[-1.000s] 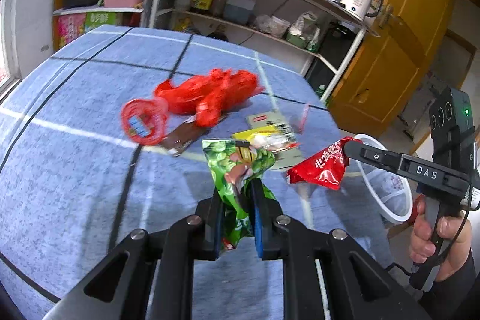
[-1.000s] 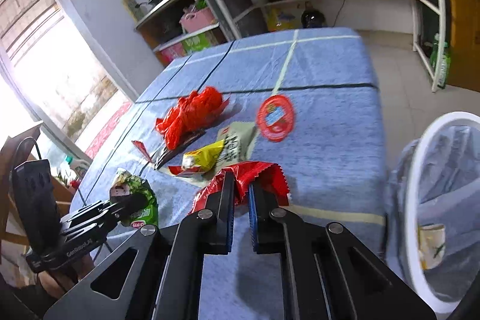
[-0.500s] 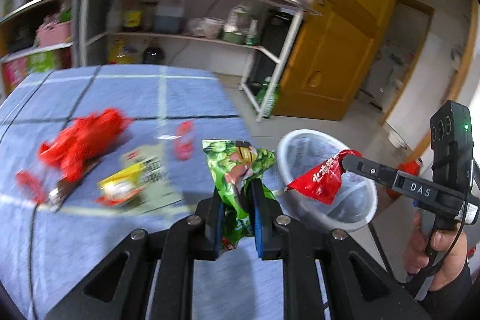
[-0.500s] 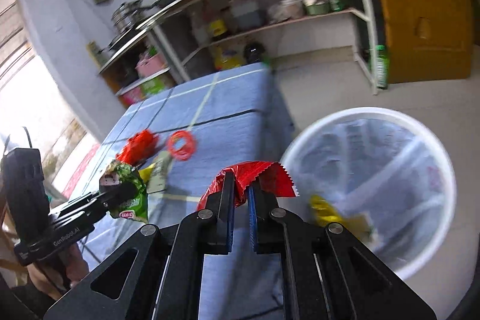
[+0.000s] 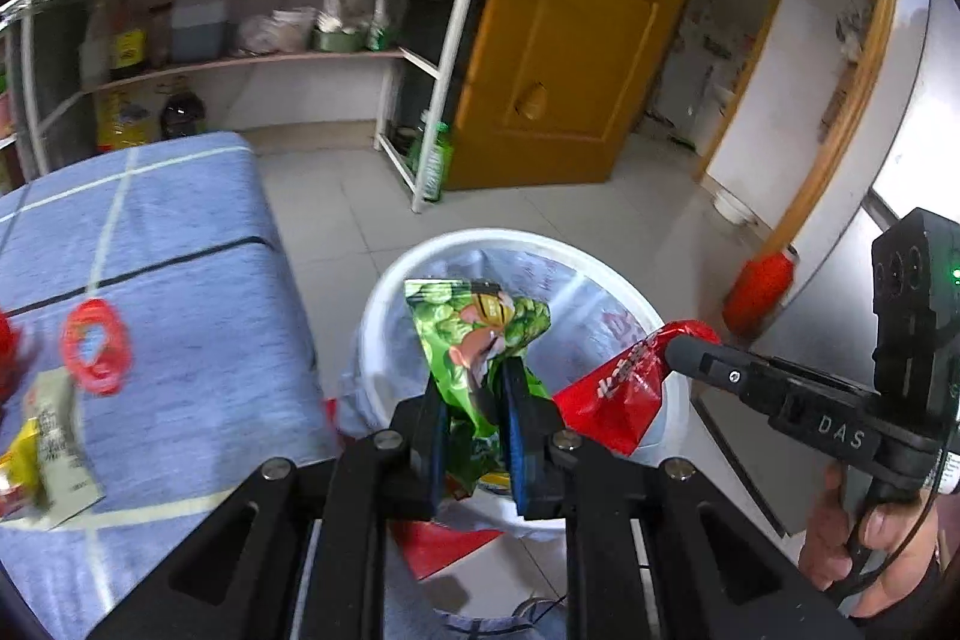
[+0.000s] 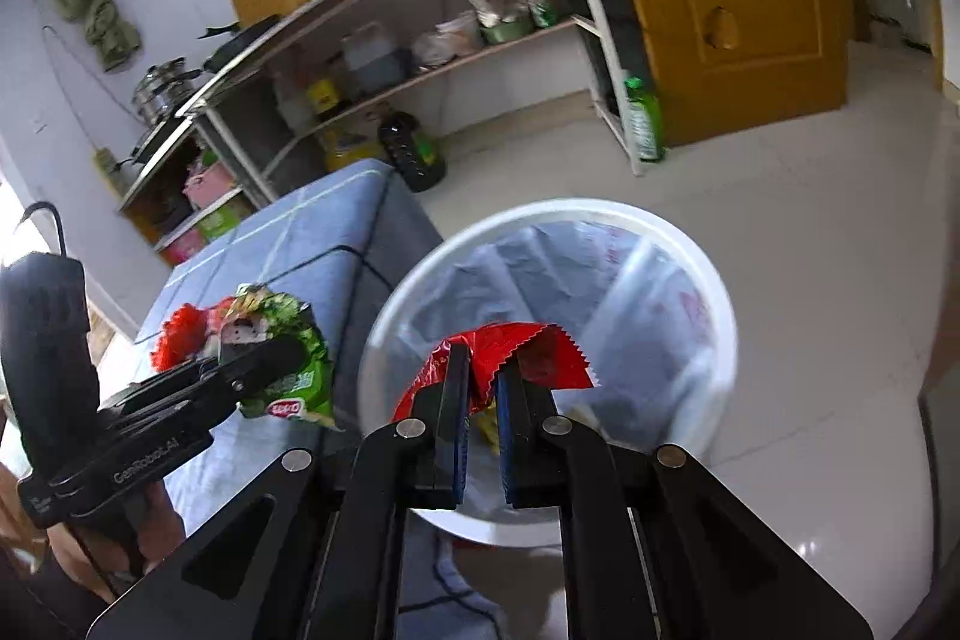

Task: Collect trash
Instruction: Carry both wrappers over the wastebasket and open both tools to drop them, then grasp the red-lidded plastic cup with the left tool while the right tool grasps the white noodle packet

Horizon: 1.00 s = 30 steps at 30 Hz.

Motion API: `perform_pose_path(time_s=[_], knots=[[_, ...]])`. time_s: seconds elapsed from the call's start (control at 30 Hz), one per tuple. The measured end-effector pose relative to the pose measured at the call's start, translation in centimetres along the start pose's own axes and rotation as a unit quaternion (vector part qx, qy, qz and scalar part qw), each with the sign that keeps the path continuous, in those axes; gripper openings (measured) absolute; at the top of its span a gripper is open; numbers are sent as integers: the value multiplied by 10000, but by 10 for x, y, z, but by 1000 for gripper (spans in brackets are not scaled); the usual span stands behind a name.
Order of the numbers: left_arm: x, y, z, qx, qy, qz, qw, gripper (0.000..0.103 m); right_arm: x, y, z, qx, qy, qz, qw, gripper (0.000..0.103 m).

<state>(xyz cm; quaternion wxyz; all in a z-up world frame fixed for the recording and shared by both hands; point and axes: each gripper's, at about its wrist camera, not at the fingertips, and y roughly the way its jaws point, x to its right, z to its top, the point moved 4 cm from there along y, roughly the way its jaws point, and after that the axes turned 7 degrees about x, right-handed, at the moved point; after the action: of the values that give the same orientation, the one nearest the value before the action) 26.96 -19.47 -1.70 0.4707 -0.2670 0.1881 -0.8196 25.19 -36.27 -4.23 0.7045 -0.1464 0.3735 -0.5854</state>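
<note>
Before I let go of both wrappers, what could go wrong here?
1. The green wrapper in the left gripper sits near the bin's table-side rim in the right wrist view; it may drop outside.
2. The red wrapper in the right gripper is light and could flutter past the rim.
3. The two grippers are close and could collide.

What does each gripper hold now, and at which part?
Left gripper: green snack bag, pinched near its lower middle. Right gripper: red wrapper, pinched near its middle.
</note>
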Motion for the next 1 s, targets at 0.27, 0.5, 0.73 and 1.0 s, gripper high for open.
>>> perform_pose_path(time_s=[0.27,0.5,0.73,1.0], knots=[[14,28,-11,-311,133,-111,9994,23,21,8,-9,-236,199,-292,9991,13],[10,35,-13,-403,35,-121,9991,37,23,7,-8,-189,188,-354,9990,15],[7,22,-10,-242,-48,-142,9996,38,15,-2,-3,29,166,-259,9995,15],[-14,-18,-3,173,-223,-43,9996,38,-18,-15,5,371,-115,103,9992,27]])
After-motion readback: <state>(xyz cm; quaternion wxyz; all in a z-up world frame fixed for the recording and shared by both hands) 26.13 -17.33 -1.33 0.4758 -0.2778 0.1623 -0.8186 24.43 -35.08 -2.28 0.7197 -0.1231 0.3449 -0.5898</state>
